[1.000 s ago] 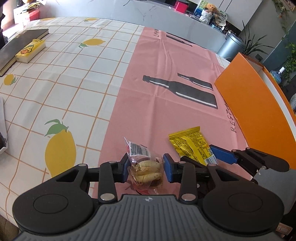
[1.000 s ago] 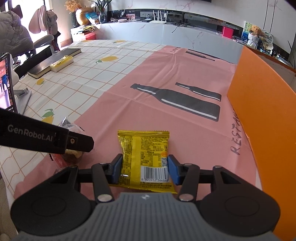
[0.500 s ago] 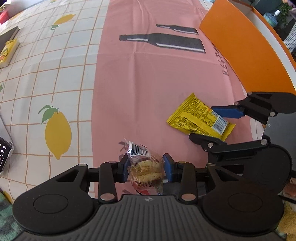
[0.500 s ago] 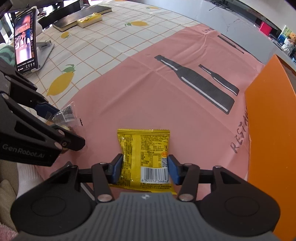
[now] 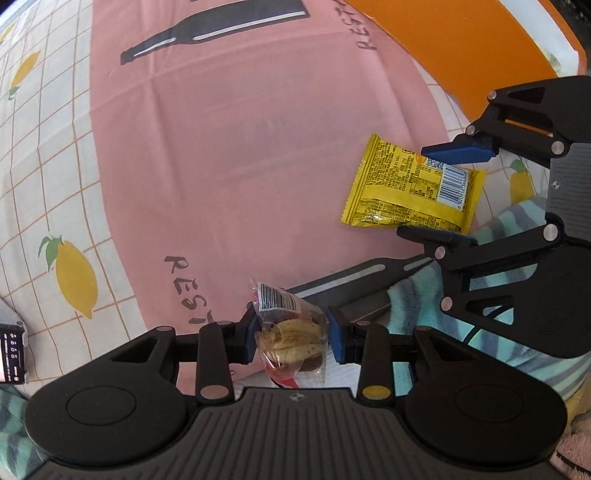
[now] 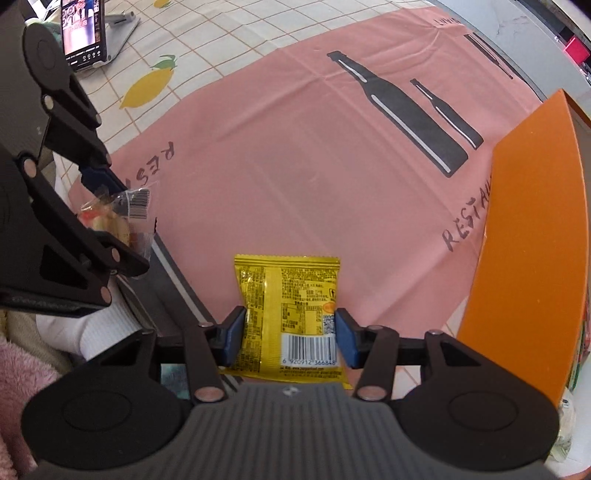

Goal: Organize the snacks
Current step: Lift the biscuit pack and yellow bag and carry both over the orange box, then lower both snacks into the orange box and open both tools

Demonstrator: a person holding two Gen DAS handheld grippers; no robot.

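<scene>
My left gripper [image 5: 291, 336] is shut on a clear snack bag [image 5: 291, 332] with pale biscuits and a barcode, held in the air above the table's near edge. My right gripper [image 6: 289, 336] is shut on a yellow snack packet [image 6: 288, 314] with a barcode, also lifted. The yellow packet [image 5: 410, 184] shows in the left wrist view, right of centre. The clear bag [image 6: 118, 214] shows at the left of the right wrist view. The orange box [image 6: 532, 258] stands at the right.
A pink cloth [image 5: 240, 129] with bottle prints covers the middle of the table, over a lemon-print tablecloth [image 5: 44, 184]. A phone on a stand [image 6: 83, 31] is at the far left. Striped and pink fabric [image 5: 517, 350] lies below the table edge.
Both grippers have risen and pulled back toward the near table edge, each carrying its snack. The cameras now look more steeply down on the cloth.
</scene>
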